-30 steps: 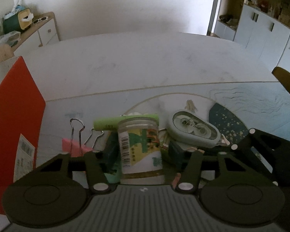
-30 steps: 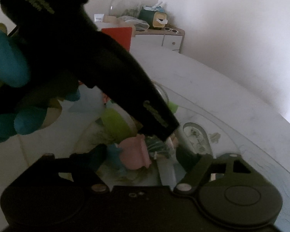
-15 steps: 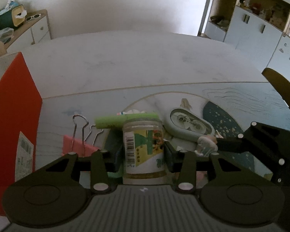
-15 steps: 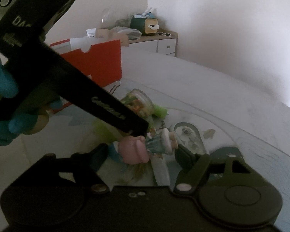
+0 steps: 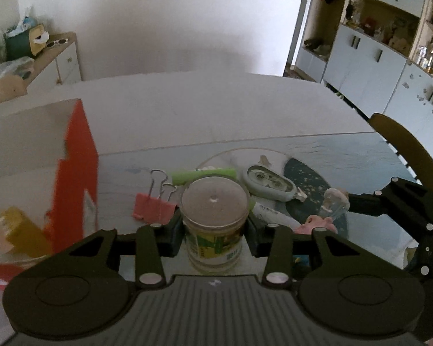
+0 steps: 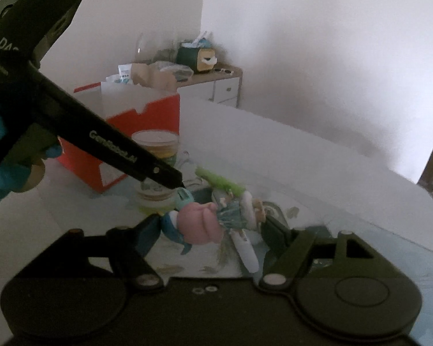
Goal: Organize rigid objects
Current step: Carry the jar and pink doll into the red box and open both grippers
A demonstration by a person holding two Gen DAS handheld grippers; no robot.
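Note:
My left gripper (image 5: 215, 229) is shut on a small clear jar (image 5: 215, 216) with a green and yellow label, held above the table; the jar also shows in the right wrist view (image 6: 156, 155). My right gripper (image 6: 213, 227) is shut on a small doll figure (image 6: 207, 222) with a pink head and teal dress, lifted off the mat; it also shows at the right of the left wrist view (image 5: 329, 210). An open red and white box (image 5: 72, 167) stands to the left, with a yellow item (image 5: 23, 230) inside.
On the glass mat lie a pink binder clip (image 5: 153, 206), a green marker (image 5: 202, 174), a grey correction-tape dispenser (image 5: 270, 183) and a white pen (image 6: 245, 250). A dark chair back (image 5: 407, 150) is at the right. A cabinet (image 5: 57, 54) stands far left.
My left gripper has lifted the jar and tilted, so I now see its lid from above. My right gripper has raised the doll off the pile.

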